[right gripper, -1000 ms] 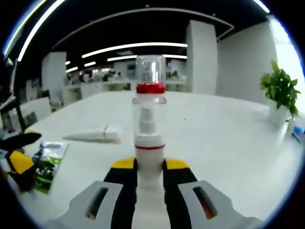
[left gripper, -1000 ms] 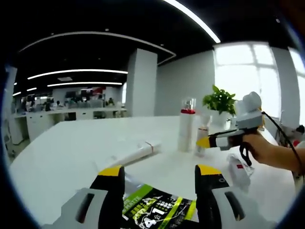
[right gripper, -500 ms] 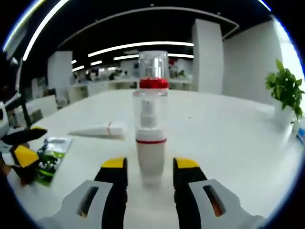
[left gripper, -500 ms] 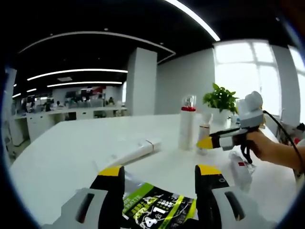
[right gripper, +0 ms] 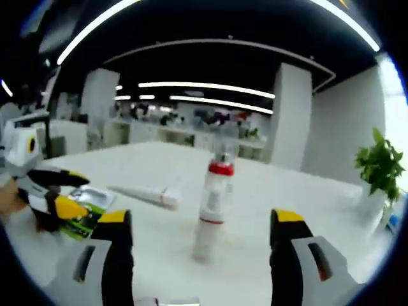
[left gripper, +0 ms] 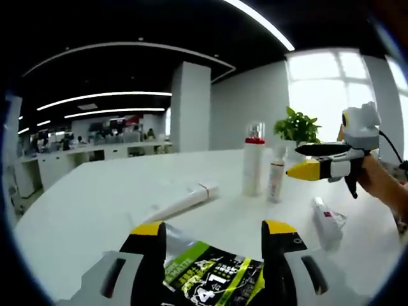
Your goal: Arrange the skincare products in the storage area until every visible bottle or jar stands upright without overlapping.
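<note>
A tall white bottle (right gripper: 213, 203) with a red band and clear cap stands upright on the white table (right gripper: 153, 242), apart from my right gripper (right gripper: 201, 218), whose jaws are open wide on either side of it. In the left gripper view the same bottle (left gripper: 253, 167) stands beside a smaller upright bottle (left gripper: 275, 180), with the right gripper (left gripper: 303, 160) hovering to their right. A white tube (left gripper: 182, 203) lies flat, and another white tube (left gripper: 325, 222) lies at the right. My left gripper (left gripper: 215, 241) is open over a green-and-black sachet (left gripper: 213, 275).
A potted plant (left gripper: 298, 131) stands at the table's far side behind the bottles. In the right gripper view the left gripper (right gripper: 54, 194) and sachet (right gripper: 88, 213) are at the left, the lying tube (right gripper: 146, 193) beyond. Office desks and a pillar (left gripper: 190, 108) are far behind.
My right gripper opened, let go of the tall bottle and drew back and up from it. The bottle stays upright on the table. The left gripper holds its place over the sachet.
</note>
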The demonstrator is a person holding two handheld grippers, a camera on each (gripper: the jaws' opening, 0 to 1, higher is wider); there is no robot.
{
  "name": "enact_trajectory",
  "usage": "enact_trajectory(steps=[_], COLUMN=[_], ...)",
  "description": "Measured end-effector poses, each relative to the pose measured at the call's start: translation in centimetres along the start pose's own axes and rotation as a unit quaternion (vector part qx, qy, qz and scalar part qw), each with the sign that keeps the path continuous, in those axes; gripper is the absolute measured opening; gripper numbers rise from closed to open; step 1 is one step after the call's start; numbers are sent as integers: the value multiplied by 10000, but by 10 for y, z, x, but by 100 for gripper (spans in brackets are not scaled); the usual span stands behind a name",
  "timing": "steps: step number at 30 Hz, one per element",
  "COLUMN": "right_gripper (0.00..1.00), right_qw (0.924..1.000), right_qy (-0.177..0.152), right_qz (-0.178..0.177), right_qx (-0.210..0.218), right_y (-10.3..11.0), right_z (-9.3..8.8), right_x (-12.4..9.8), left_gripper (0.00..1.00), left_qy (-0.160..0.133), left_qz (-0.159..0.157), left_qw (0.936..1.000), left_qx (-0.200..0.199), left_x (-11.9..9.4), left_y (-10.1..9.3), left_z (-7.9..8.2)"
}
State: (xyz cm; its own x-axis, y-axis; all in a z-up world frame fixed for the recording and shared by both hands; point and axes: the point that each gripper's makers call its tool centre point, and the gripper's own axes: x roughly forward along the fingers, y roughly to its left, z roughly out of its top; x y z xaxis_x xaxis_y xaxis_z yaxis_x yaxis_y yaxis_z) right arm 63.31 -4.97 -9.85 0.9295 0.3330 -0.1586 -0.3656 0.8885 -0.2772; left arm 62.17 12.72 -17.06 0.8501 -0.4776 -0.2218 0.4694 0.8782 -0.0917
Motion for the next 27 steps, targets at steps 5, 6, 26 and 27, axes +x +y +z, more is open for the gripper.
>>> enact_trajectory(steps=[5,6,26,27], right_gripper=[100,100,94,94], right_qw=[9945,9927,9844,9846], right_qy=[-494,-503,-857,-852], right_qz=[114,216,699,681], right_qx=[-921,-1073,-1367,-1369], right_y=[29,37,80,77], right_z=[49,54,53,50], right_x=[-17,-18,-24,-26], left_gripper=[63,63,70,70], left_qy=[18,20,-358,-430], left_qz=[26,32,1146,1319], left_qw=[10000,10000,9912,9879], left_qx=[-2,7,562,688], left_x=[-1,-1,-13,-14], left_y=[1,1,44,50], left_z=[-2,-2,23,29])
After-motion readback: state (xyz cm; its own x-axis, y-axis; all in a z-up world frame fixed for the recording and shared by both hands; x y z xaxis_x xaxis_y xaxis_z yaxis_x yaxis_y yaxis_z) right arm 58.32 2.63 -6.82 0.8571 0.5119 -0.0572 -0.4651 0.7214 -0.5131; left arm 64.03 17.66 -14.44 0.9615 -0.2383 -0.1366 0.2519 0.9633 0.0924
